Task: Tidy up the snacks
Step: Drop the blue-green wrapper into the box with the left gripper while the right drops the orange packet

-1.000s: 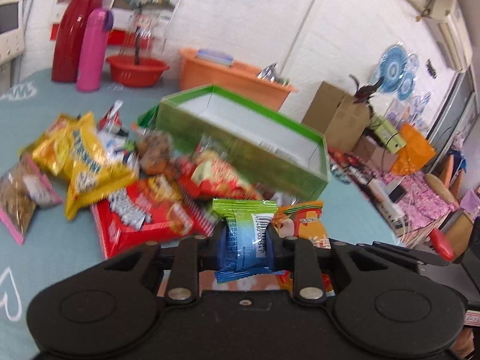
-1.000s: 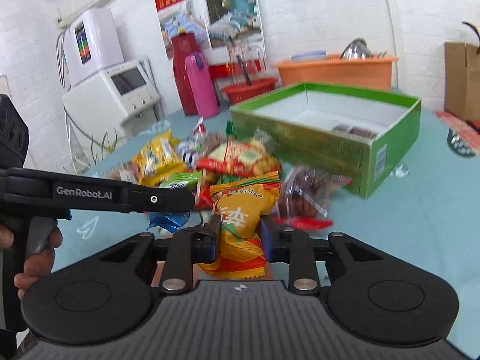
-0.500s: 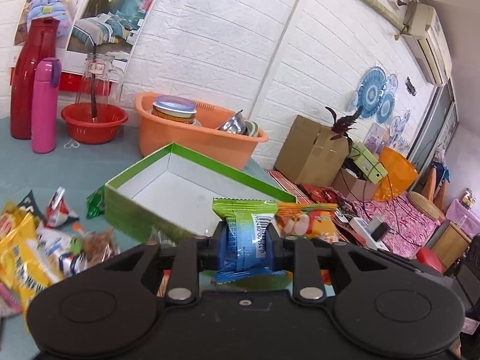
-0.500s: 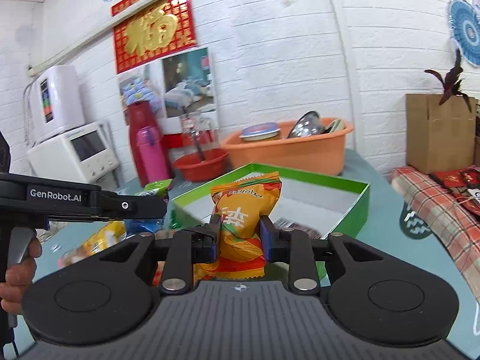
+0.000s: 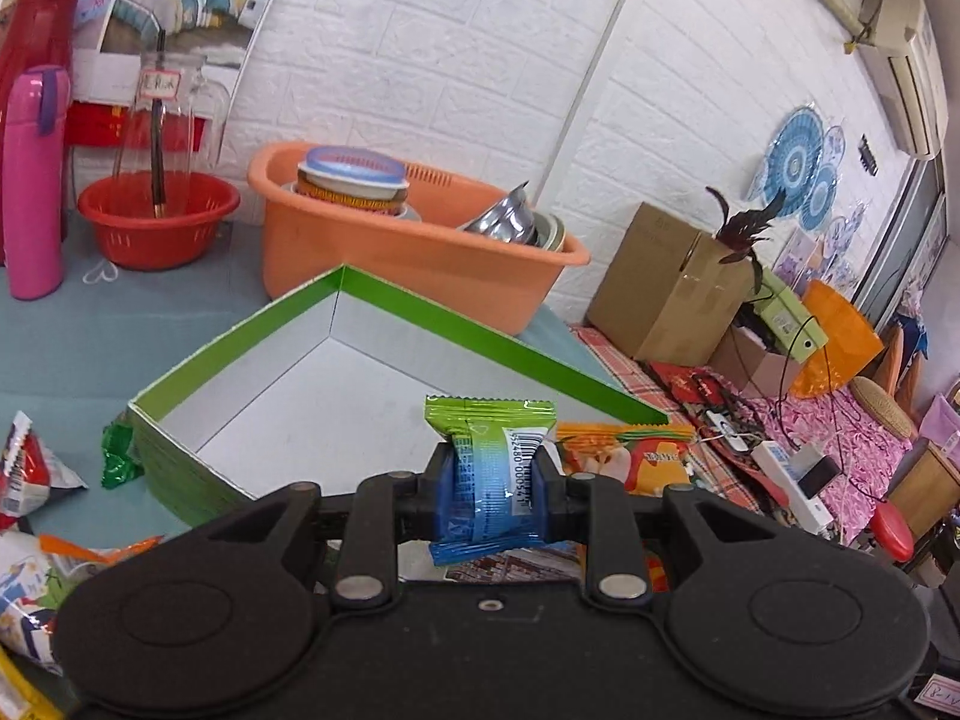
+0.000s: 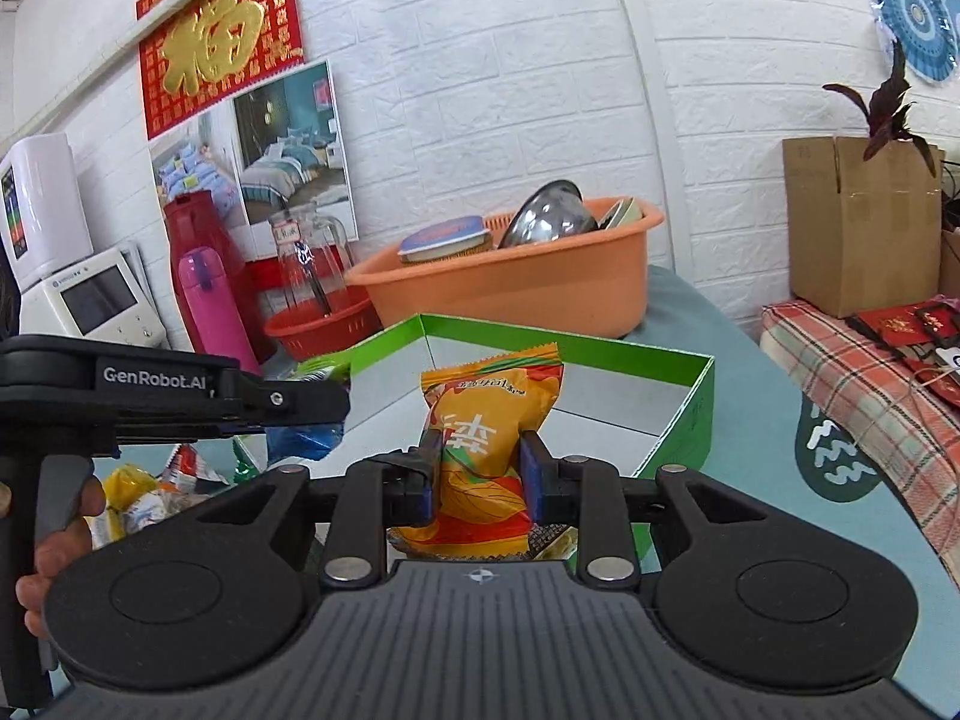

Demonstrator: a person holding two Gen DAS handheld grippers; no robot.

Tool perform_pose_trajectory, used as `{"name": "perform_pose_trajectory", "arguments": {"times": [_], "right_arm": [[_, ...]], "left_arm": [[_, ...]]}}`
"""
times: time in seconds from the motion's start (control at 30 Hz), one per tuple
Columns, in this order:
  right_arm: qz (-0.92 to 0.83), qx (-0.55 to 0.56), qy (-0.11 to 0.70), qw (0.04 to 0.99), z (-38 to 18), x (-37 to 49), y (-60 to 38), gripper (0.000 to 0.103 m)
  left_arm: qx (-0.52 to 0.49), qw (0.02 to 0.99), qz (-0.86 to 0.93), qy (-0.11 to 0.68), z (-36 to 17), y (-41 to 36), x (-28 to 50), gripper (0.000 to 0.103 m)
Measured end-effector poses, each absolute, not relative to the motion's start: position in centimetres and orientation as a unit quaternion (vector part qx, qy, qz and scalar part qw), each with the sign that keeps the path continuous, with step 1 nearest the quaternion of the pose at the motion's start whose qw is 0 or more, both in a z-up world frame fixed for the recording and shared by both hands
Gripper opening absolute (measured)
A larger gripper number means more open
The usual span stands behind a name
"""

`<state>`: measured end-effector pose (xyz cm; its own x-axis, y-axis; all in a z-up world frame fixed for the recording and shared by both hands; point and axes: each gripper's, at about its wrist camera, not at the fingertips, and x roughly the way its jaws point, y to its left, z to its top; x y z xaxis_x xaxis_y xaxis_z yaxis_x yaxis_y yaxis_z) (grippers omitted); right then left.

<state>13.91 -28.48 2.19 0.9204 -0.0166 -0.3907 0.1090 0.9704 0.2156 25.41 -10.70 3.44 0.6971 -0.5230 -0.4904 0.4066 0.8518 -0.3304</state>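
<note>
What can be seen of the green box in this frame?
The green box is a shallow open cardboard tray, glossy green outside and along the rim, plain white inside. It sits flat on the blue-grey table, just before the orange basin. Its visible floor looks mostly bare, with dark packets near the right wrist camera's edge. Nothing grips it.

Looks like someone's home, prob a lived-in kitchen/dining corner. White brick-pattern wall (image 6: 510,90) w/ a red fu calendar (image 6: 219,39) up past the fingers, orange wash basin (image 5: 384,240) full of bowls straight ahead, thermos flasks (image 5: 30,180) off left, wall AC unit (image 5: 906,66) + cardboard box (image 5: 666,282) off right.
</note>
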Motion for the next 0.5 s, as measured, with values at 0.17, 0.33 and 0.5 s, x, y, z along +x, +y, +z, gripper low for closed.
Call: {"name": "perform_pose_trajectory", "arguments": {"times": [0.17, 0.33, 0.5], "right_arm": [[-0.039, 0.079, 0.203, 0.975, 0.7, 15.6, -27.9, 0.083], [-0.067, 0.043, 0.185, 0.980, 1.2, 14.4, -27.6, 0.103], [-0.065, 0.068, 0.156, 0.983, 3.5, 12.0, -27.3, 0.103]], "left_arm": [[-0.094, 0.920, -0.240, 0.296, 2.5, -10.6, 26.0, 0.103], [-0.095, 0.927, -0.231, 0.280, 3.3, -9.7, 24.7, 0.103], [-0.100, 0.929, -0.233, 0.270, 5.3, -8.6, 22.2, 0.103]]}}
